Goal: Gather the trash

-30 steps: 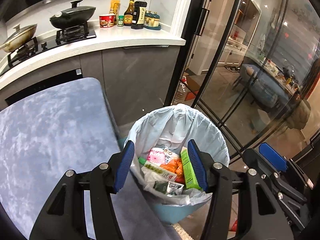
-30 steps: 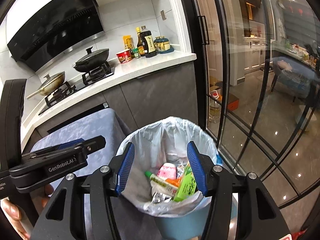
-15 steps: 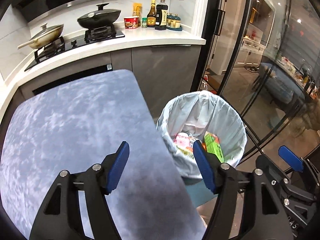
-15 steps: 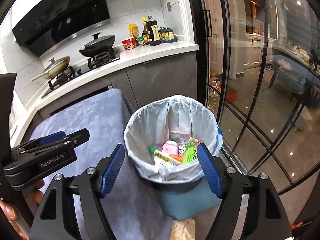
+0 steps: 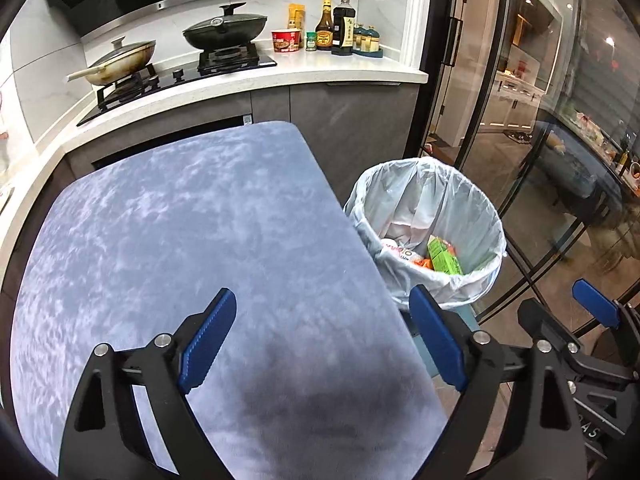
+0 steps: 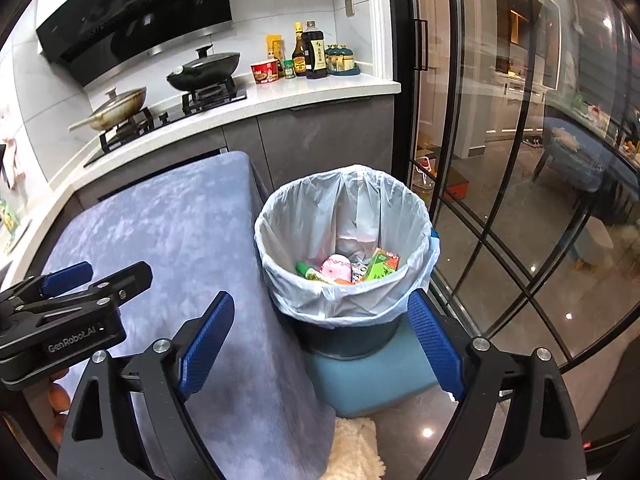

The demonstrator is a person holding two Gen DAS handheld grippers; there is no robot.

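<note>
A trash bin [image 6: 344, 236] lined with a pale plastic bag stands on a blue stool [image 6: 372, 376] right of the blue-grey clothed table [image 5: 180, 240]. It holds trash: a green carton [image 6: 382, 266], a pink wrapper [image 6: 335, 267], a green tube. The bin also shows in the left wrist view [image 5: 428, 232]. My left gripper [image 5: 324, 340] is open and empty above the table's near right edge. My right gripper [image 6: 320, 340] is open and empty, in front of the bin. The left gripper also shows at the left of the right wrist view [image 6: 76, 300].
A kitchen counter [image 5: 320, 72] behind holds a stove with two pans [image 5: 224, 32], a red cup and bottles [image 5: 342, 26]. Glass sliding doors [image 6: 500, 160] stand to the right. A fluffy cream rug [image 6: 356, 448] lies on the floor by the stool.
Both grippers have drawn back and up from over the bin and opened wider. The left one has swung left over the table. The trash stays in the bin.
</note>
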